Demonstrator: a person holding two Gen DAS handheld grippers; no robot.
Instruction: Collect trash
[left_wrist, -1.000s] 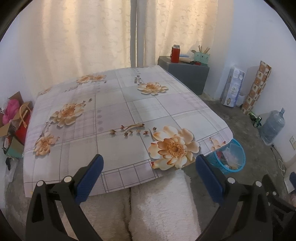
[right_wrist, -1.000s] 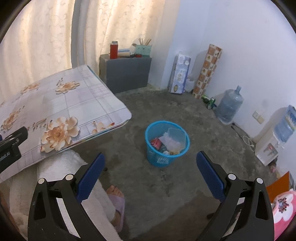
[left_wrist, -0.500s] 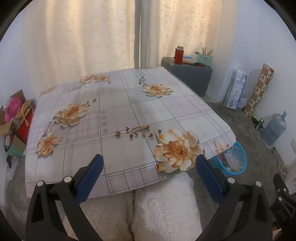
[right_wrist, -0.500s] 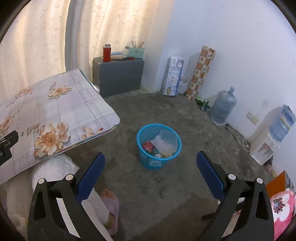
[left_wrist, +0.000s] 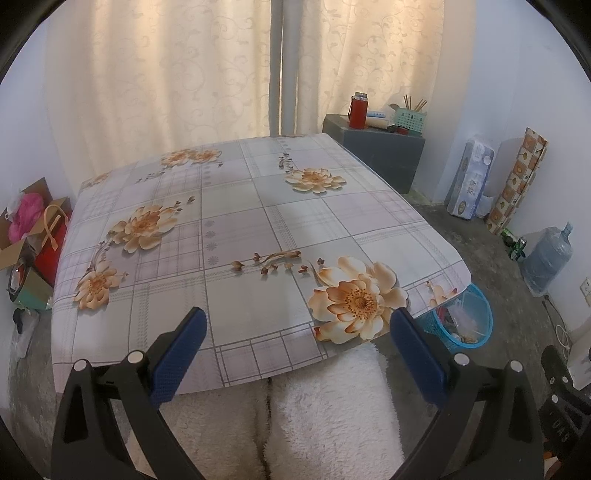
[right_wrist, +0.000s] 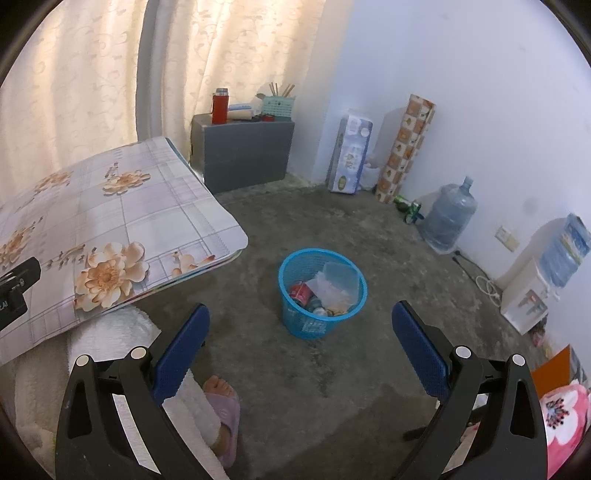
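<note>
Room: cream curtains, backlit; white walls; grey concrete floor, possibly damp; floral-clothed table; grey cabinet.

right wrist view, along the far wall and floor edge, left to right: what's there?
Red flask → green chopstick basket → tissue pack → patterned roll → green bottles → water jug → water dispenser.

Both claws, left claw and right claw, show black frames with dark blue pads. The worktop wears a pale grey-lilac check with peach-orange blossoms. At 3 o'clock of its near corner sits a bright blue mesh basket, a red can inside. Cream scroll-patterned curtains at 12 o'clock, a red flask on a grey cabinet.
</note>
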